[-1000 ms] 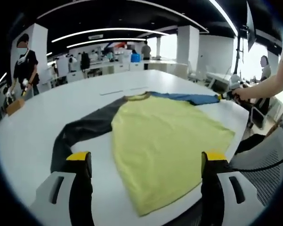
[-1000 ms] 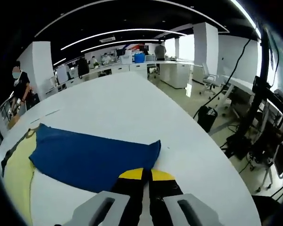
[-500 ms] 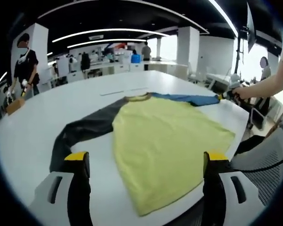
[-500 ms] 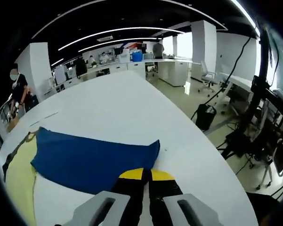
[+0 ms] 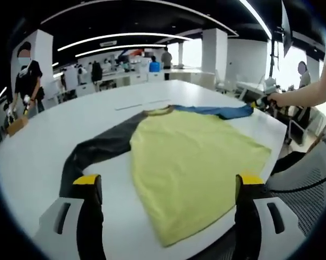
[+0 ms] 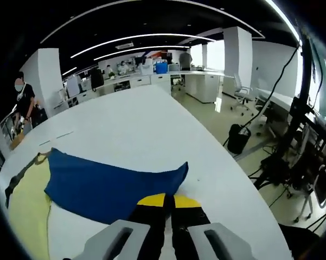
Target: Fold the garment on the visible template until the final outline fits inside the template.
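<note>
Left gripper view: the left gripper (image 5: 165,189) hangs above the near edge of the round white table (image 5: 38,146) with its yellow-tipped jaws spread wide, nothing between them. The yellow long-sleeved shirt (image 5: 190,162) lies flat on the table, one sleeve dark grey (image 5: 97,149), the other blue (image 5: 217,111). Its ribbed collar (image 5: 158,111) points away from the camera and its hem comes to the near table edge, so the body's long axis runs from near to far, while the two sleeves stretch out to either side. At the far right the right gripper (image 5: 262,103), held in a person's hand (image 5: 279,100), meets the cuff of the blue sleeve. No template outline can be made out on the table.

Right gripper view: the right gripper (image 6: 168,199) has its jaws pressed together on the cuff of the blue sleeve (image 6: 114,184), which runs away left towards the yellow body (image 6: 27,211).

The step in hand looks like folding this sleeve inward. To do it well, the right gripper should lift the cuff only slightly, carry it across the yellow panel along the sleeve's own line, and lay it flat without dragging the body, with the left gripper free to pin the fabric.
</note>
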`<state>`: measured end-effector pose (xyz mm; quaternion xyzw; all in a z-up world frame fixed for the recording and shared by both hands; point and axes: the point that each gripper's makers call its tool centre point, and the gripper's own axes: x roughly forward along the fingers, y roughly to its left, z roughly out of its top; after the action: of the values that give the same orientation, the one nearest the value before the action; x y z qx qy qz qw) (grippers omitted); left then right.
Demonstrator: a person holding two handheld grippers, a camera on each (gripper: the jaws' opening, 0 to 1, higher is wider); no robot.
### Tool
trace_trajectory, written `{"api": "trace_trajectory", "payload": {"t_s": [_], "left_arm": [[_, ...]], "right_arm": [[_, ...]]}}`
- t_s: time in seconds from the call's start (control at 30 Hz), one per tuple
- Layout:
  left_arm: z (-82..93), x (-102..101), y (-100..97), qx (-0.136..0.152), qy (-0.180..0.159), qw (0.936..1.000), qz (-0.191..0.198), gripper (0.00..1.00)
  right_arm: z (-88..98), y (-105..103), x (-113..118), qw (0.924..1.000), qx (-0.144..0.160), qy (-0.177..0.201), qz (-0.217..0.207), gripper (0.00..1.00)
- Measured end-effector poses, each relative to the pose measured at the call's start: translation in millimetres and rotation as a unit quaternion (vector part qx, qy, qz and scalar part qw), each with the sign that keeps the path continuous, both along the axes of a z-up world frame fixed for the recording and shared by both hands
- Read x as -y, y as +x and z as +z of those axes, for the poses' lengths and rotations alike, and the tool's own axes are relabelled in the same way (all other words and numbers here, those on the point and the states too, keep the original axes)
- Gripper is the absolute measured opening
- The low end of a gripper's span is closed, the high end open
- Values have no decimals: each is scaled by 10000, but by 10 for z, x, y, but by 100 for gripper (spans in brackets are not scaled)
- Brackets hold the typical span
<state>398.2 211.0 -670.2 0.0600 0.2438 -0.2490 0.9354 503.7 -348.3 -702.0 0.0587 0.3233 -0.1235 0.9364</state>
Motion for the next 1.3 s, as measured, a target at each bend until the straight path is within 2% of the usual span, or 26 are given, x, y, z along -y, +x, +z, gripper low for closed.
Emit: {"api": "trace_trajectory", "payload": {"t_s": [0.2,0.27,0.33,0.43,0.8,0.97,1.03,1.3], "left_arm": [[39,-11,4,67,-87,9999,18,99],[48,-18,5,80,-87,9999,28,99],[50,-26,1,87,-75,9999,34,99],[59,-35,-5,101,-95,9999,48,99],[61,-56,-19,98,-113,9999,60,99],[75,-52,-12,134,-136,9998,36,99],[78,-55,-10,136,-142,9998,32,99],[79,-75,-9,140,-196,9997,74,99]], "right_arm": [[66,51,-114,9999,35,-26,131,0],[66,42,-125,9998,-101,-138,72,0],[82,61,-166,9998,-86,-140,100,0],[127,115,-264,9999,18,14,151,0],[261,284,-568,9985,123,139,508,0],[285,343,-695,9979,120,179,613,0],[267,448,-666,9973,126,185,693,0],[353,513,-940,9951,149,185,956,0]]}}
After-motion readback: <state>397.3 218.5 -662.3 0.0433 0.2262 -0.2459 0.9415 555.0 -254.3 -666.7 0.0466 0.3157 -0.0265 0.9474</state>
